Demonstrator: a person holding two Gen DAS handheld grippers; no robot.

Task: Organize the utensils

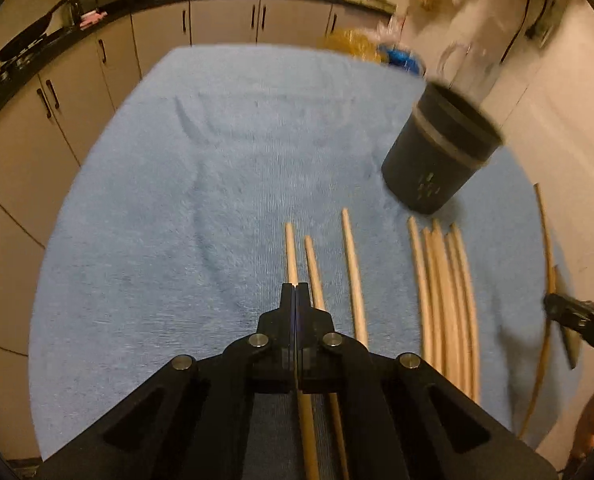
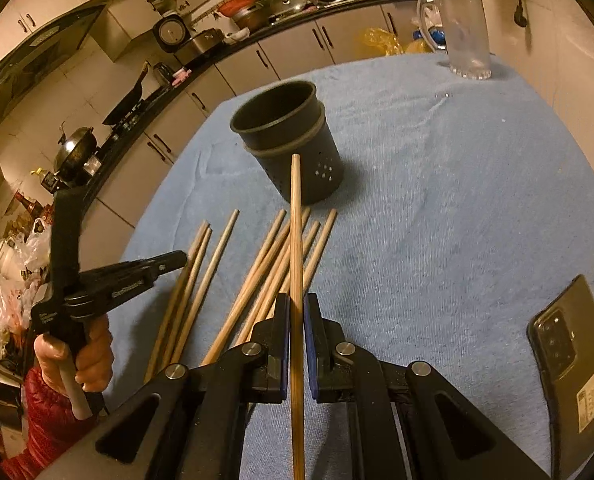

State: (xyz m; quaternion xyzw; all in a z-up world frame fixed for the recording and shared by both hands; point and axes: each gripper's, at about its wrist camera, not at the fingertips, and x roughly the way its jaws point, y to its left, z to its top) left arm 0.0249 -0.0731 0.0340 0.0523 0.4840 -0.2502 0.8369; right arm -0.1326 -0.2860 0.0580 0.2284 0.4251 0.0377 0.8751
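Observation:
Several wooden chopsticks [image 1: 449,300] lie side by side on a blue towel [image 1: 217,184]. A dark round utensil holder [image 1: 437,152] stands upright beyond them; it also shows in the right wrist view [image 2: 285,140]. My left gripper [image 1: 296,292] is shut on one chopstick [image 1: 291,252], low over the towel. My right gripper [image 2: 296,308] is shut on another chopstick [image 2: 296,232], held above the pile [image 2: 273,264] and pointing toward the holder. The left gripper [image 2: 173,260] shows at the left of the right wrist view.
A clear glass mug [image 2: 465,36] stands at the towel's far corner. A dark phone [image 2: 573,360] lies at the right edge. Kitchen cabinets [image 1: 157,32] and a cluttered counter [image 2: 145,92] run behind the table. A wall is on the right.

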